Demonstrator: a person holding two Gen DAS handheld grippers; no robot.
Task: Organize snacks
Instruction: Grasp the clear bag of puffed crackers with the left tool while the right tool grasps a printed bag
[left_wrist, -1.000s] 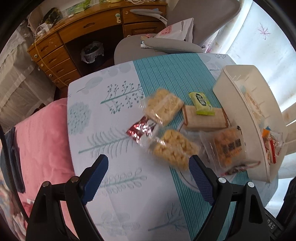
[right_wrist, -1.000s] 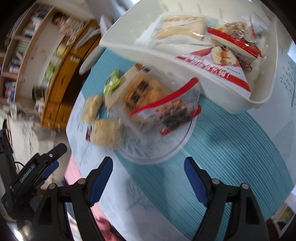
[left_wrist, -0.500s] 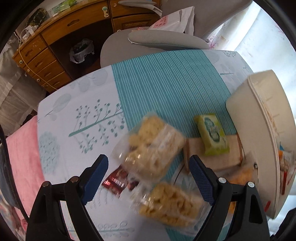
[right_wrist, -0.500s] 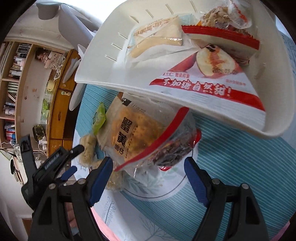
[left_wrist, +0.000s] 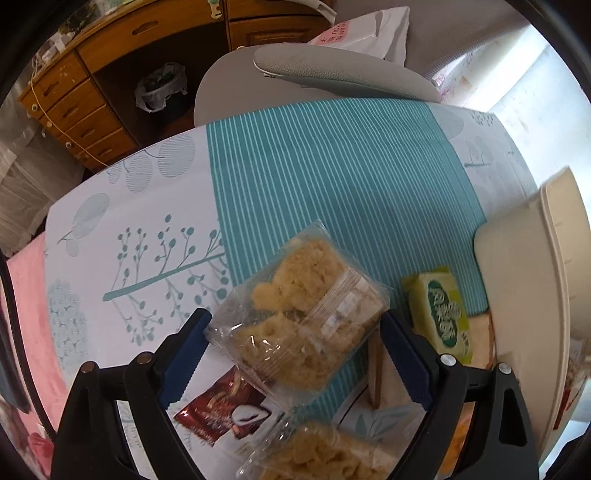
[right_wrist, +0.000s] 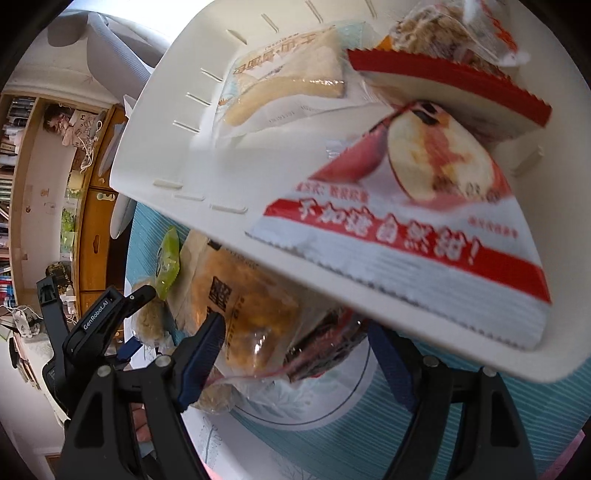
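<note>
Since the earlier frames both grippers have advanced. Left gripper (left_wrist: 295, 350), jaws wide, brackets a clear cracker pack (left_wrist: 299, 317) lying mid-surface (left_wrist: 332, 166), far edge unobstructed. Right gripper (right_wrist: 299, 354), wide, straddles an orange snack bag (right_wrist: 247, 314) beside the white bin (right_wrist: 177, 155). "GenRobot.AI" is legible.

Left gripper (left_wrist: 293, 354) over snacks on the worktop (left_wrist: 147, 229).
Its blue fingers (left_wrist: 184, 354) stand apart on either side of a clear packet of pale crisps (left_wrist: 299, 321); a green packet (left_wrist: 441, 317) lies beside the white bin (left_wrist: 524, 295).
</note>
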